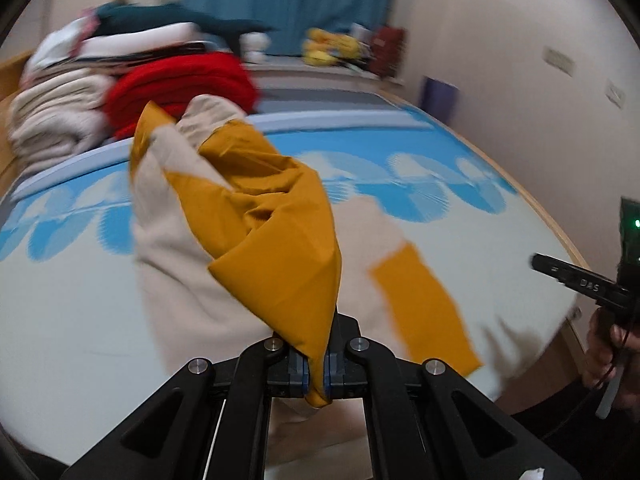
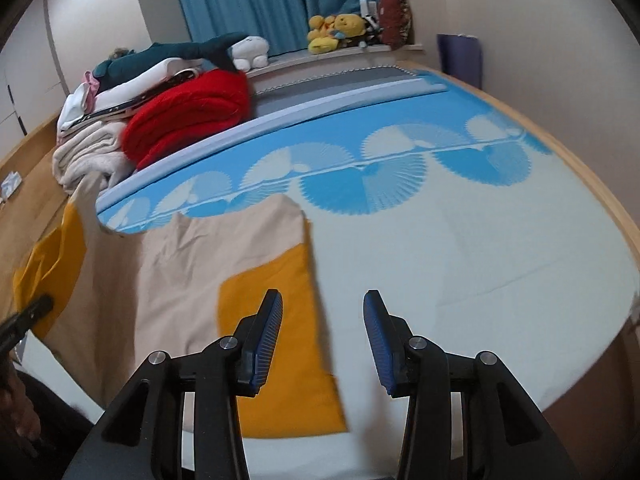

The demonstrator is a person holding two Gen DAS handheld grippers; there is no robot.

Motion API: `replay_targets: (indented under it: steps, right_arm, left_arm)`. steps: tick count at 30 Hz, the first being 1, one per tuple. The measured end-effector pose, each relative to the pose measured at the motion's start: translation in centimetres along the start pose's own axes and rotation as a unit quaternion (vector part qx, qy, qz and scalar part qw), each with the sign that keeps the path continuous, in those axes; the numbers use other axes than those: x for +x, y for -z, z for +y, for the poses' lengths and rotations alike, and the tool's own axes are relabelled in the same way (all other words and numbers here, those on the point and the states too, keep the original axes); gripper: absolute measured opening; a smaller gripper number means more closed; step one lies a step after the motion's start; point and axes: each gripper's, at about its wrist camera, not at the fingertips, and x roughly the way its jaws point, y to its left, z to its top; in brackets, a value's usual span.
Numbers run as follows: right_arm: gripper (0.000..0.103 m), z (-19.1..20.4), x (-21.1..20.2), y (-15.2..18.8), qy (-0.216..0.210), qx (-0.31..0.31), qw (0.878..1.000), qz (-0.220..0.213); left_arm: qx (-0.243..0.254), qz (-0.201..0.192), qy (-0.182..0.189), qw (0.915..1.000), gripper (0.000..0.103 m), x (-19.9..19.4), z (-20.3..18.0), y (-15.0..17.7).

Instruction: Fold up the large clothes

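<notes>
1. The left tongs (image 1: 316, 376) are seen at the bottom centre of the left wrist view, clamped together on a bunched fold of the garment (image 1: 256, 216), a beige and mustard-yellow piece of clothing.
2. From the clamped fold, the mustard cloth is drawn up and away toward the upper left of the frame, lifted off the bed (image 1: 460, 208); this part is blurred.
3. The rest of the garment is spread flat on the bed, with one mustard sleeve end (image 1: 424, 312) lying at lower right of centre.
4. The right tongs (image 2: 323, 338) are shown at the bottom centre of the right wrist view with the blue-padded fingers (image 2: 267, 340) held wide apart and nothing between them.
5. The left finger of the right tongs is placed over the mustard sleeve end in the frame; whether it is touched cannot be told. The right finger is seen over the bare sheet.
6. In the right wrist view the garment occupies the lower left and centre of the frame, its far side hanging over the bed edge at left.
7. The bed sheet is pale with a blue fan-patterned band (image 2: 400, 152) across the middle of the frame.
8. A pile of folded clothes (image 2: 120, 120), with a red item (image 2: 192, 116) in front, is seen at upper left.
9. Blue curtains (image 2: 280, 0) and yellow plush toys (image 2: 336, 30) are visible at the top.
</notes>
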Motion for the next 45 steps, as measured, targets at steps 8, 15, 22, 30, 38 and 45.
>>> replay_targets:
  steps: [8, 15, 22, 30, 38, 45]
  right_arm:
    - [0.044, -2.6, -0.1, -0.4, -0.014, 0.044, 0.999, 0.005]
    - [0.057, -1.7, 3.8, 0.7, -0.111, 0.085, 0.987, 0.085]
    - [0.065, 1.7, 7.5, 3.0, -0.165, 0.084, 0.969, 0.165]
    - [0.051, 4.8, 10.9, 4.8, -0.113, 0.045, 0.972, 0.202]
    - [0.006, 6.2, 3.1, 1.8, -0.188, 0.004, 0.981, 0.042]
    - [0.005, -0.1, 7.2, 5.1, -0.055, 0.089, 0.984, 0.146]
  left_arm:
    - [0.09, 0.152, 0.065, 0.9821, 0.011, 12.2, -12.8, 4.8]
    - [0.076, 0.187, 0.141, 0.9693, 0.051, 8.9, -10.4, 4.6]
    - [0.082, 0.139, 0.102, 0.9816, 0.052, 2.0, -2.4, 4.6]
    - [-0.035, 0.155, -0.005, 0.9873, 0.05, 4.8, 6.6, 7.5]
    - [-0.093, 0.143, 0.024, 0.985, 0.05, 5.3, 8.7, 6.2]
    - [-0.076, 0.173, 0.045, 0.9809, 0.052, 6.7, 7.5, 6.4]
